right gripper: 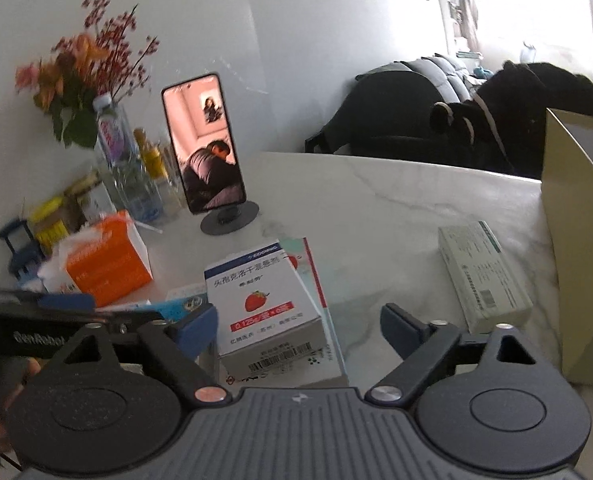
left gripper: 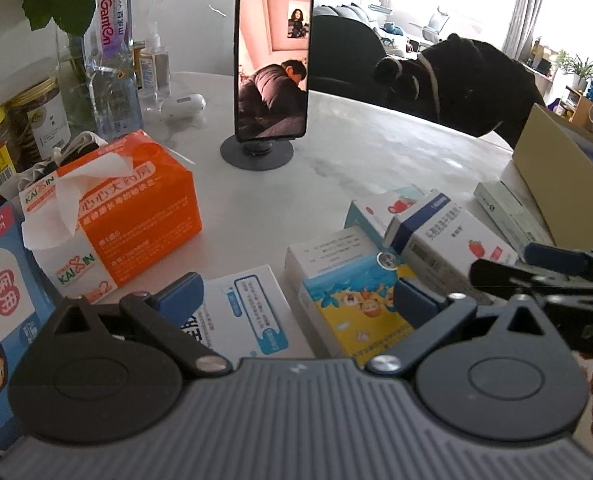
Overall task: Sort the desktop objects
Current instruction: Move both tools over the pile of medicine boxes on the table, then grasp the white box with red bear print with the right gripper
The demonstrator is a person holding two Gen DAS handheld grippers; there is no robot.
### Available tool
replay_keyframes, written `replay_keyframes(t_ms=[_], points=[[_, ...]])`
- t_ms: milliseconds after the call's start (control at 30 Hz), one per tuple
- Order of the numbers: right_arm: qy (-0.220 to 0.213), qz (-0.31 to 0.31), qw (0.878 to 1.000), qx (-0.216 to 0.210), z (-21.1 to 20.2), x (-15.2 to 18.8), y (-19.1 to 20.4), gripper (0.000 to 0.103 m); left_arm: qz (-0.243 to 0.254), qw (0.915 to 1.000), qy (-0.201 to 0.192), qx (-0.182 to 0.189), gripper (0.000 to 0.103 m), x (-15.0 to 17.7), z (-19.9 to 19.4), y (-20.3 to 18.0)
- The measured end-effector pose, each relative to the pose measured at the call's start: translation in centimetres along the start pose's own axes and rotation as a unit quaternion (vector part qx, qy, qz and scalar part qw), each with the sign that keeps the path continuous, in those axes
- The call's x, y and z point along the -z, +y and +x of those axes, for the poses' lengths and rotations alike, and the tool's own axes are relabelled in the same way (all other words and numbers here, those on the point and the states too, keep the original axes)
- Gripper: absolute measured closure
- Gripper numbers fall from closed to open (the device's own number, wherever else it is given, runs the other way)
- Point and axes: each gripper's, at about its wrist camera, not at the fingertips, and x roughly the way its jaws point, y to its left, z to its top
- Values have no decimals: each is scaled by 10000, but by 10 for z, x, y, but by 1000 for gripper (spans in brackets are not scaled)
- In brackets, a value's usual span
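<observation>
Several medicine boxes lie on the white marble table (left gripper: 336, 152). My left gripper (left gripper: 296, 298) is open just above a white and blue box (left gripper: 248, 308) and a yellow cartoon box (left gripper: 352, 312). A strawberry-printed box (right gripper: 268, 308) rests on a flatter box and sits between the open fingers of my right gripper (right gripper: 300, 326). Its left pad (right gripper: 200, 328) is close beside the box and the right pad stands apart. The same strawberry box (left gripper: 452, 240) shows in the left wrist view. A green and white box (right gripper: 480, 272) lies to the right.
An open cardboard box (right gripper: 576, 240) stands at the right table edge. An orange tissue box (left gripper: 124, 208), a blue box (left gripper: 0, 288), jars, a water bottle (left gripper: 110, 52) and flowers crowd the left. A phone on a round stand (left gripper: 272, 60) is at the centre back.
</observation>
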Motion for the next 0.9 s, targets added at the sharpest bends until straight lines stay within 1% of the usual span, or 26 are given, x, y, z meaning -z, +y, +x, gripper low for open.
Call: replay_keyframes(t_ms=[67, 133, 167, 233, 400, 600, 733, 800, 900], points=[[-37, -33, 10000, -72, 2, 0, 1, 18, 23, 10000, -3, 14, 0, -3, 5, -2], [-42, -5, 9998, -201, 1, 1, -1, 29, 43, 10000, -1, 37, 0, -6, 9, -5], [-46, 34, 9997, -243, 2, 0, -2, 31, 50, 10000, 9, 64, 0, -6, 10, -6], [-83, 89, 9998, -182, 1, -1, -6, 38, 92, 9999, 17, 95, 0, -6, 11, -9], [-190, 310, 9991, 218, -2, -4, -21, 38, 214, 9996, 42, 151, 0, -5, 14, -18], [-213, 522, 9974, 441, 0, -8, -37, 34, 345, 9992, 76, 209, 0, -4, 18, -28], [-170, 701, 9965, 433, 0, -7, -42, 32, 458, 9988, 108, 149, 0, -6, 23, -35], [-123, 755, 9965, 327, -2, -7, -43, 31, 503, 9986, 110, 137, 0, -5, 24, -36], [-62, 616, 9980, 156, -1, -8, -37, 28, 546, 9984, 135, 114, 0, -5, 26, -39]])
